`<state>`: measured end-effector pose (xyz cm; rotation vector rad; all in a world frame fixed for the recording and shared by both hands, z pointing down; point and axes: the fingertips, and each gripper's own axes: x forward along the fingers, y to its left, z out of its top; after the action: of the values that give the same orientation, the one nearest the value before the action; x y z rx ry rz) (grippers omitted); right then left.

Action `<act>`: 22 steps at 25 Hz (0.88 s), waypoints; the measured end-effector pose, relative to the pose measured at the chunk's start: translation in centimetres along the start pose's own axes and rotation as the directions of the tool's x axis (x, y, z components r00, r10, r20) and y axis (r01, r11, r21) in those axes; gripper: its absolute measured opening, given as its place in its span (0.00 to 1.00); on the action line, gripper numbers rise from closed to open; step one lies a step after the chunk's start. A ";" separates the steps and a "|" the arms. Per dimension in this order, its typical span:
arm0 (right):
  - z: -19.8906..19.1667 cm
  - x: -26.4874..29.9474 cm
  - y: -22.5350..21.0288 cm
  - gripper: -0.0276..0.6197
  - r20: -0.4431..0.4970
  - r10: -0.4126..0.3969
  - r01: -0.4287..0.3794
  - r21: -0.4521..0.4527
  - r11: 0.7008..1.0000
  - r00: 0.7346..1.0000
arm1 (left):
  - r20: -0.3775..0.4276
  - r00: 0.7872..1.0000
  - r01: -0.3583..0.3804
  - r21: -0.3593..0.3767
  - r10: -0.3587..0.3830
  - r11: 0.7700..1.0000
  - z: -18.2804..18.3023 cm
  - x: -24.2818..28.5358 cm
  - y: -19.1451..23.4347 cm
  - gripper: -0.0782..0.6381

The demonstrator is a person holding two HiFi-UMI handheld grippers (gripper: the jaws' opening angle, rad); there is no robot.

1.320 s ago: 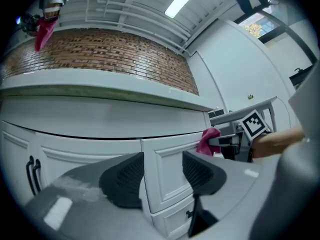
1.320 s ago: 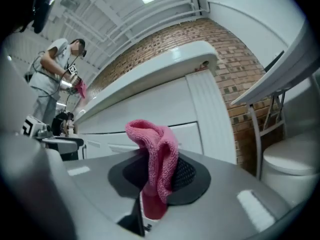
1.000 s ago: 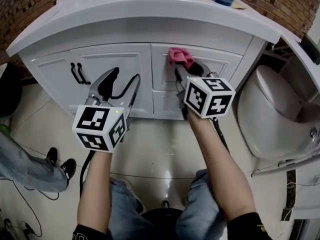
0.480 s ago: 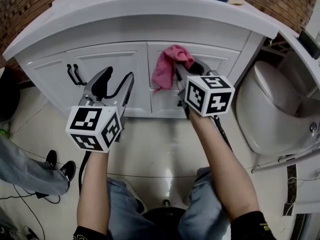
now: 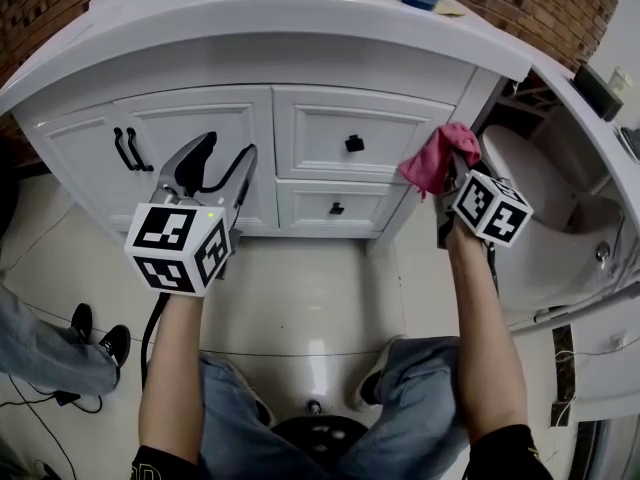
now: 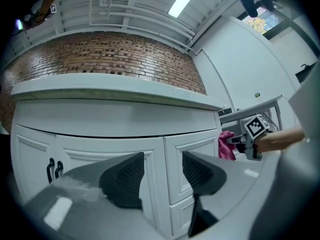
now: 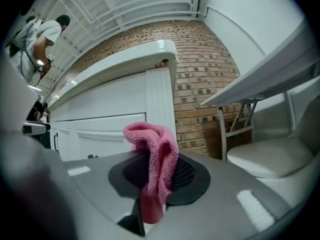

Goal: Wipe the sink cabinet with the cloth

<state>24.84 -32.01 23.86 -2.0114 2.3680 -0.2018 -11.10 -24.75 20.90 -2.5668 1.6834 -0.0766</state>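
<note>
1. Right gripper (image 7: 159, 175) has its jaws pressed together on the pink cloth (image 7: 152, 144). It pinches the cloth near the middle, so a folded hump stands above the pads and a tail hangs below them.
2. Seen from the right gripper view, the fluted corner post (image 7: 160, 99) of the sink cabinet (image 5: 300, 63) stands at twelve o'clock from the cloth. It looks near, but no view settles whether the cloth touches it.
3. In the head view the drawer fronts (image 5: 350, 128) lie at about nine to ten o'clock from the cloth. I judge the next wipe to be either a sweep leftward across that face or a run along the post.
4. The post's long axis is upright, and the hanging cloth runs roughly the same way, so it lies along the post, not across it.
5. The left gripper (image 6: 162, 171) has its jaws apart with nothing between them. It points at the seam between the right-hand door (image 6: 107, 146) and the drawers.
6. In the head view the left gripper sits at about nine o'clock from the cloth and well apart, so the right hand is far nearer to the work.
7. A toilet (image 5: 545, 218) sits at three to four o'clock from the right gripper, and a brick wall (image 7: 200, 84) shows beyond the post. Room on that side looks tight.
</note>
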 end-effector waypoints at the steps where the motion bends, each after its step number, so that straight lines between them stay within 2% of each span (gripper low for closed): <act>1: 0.2 -0.1 0.3 0.16 0.012 0.014 -0.014 0.019 1.000 1.000 | 0.000 1.000 -0.002 0.000 0.002 1.000 0.0 -0.1 0.0 0.44; 4: 0.9 0.0 4.9 0.16 0.043 0.128 -0.129 0.022 0.991 0.991 | -0.001 1.000 -0.013 0.002 0.013 1.000 0.1 -0.3 0.4 0.44; 6: 1.0 0.2 10.3 0.16 0.045 0.250 -0.251 0.020 0.968 0.967 | -0.003 1.000 -0.027 -0.001 0.027 1.000 -0.1 -0.6 1.1 0.44; 9: -0.1 0.3 19.1 0.16 0.021 0.426 -0.427 0.034 0.904 0.904 | -0.008 0.998 -0.056 -0.004 0.056 0.998 -0.3 -1.4 2.3 0.44; 11: -1.6 0.5 24.6 0.16 -0.024 0.512 -0.512 -0.022 0.859 0.859 | -0.010 0.997 -0.074 0.001 0.074 0.997 -0.3 -2.0 3.0 0.44; 14: -4.7 1.3 31.0 0.16 -0.113 0.590 -0.600 -0.113 0.792 0.799 | -0.019 0.995 -0.093 0.008 0.093 0.996 -0.6 -2.9 3.6 0.44; 16: -5.7 2.2 33.0 0.16 -0.143 0.610 -0.626 -0.128 0.769 0.779 | -0.028 0.994 -0.101 0.011 0.102 0.995 -0.8 -3.3 3.9 0.44; 17: -5.7 2.6 33.0 0.16 -0.157 0.603 -0.623 -0.155 0.767 0.782 | -0.029 0.994 -0.105 0.009 0.105 0.994 -0.8 -3.4 4.1 0.44; 19: -5.5 3.6 30.9 0.16 -0.189 0.543 -0.575 -0.231 0.785 0.818 | -0.025 0.994 -0.108 0.002 0.109 0.994 -0.7 -3.6 4.3 0.44; 22: -5.2 4.1 24.7 0.16 -0.211 0.426 -0.469 -0.240 0.850 0.880 | -0.009 0.996 -0.091 0.000 0.091 0.996 0.0 -3.4 4.1 0.44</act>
<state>-0.63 -31.75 26.43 -1.4976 3.0356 0.0050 -16.18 -23.30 20.56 -2.4892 1.8008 -0.0830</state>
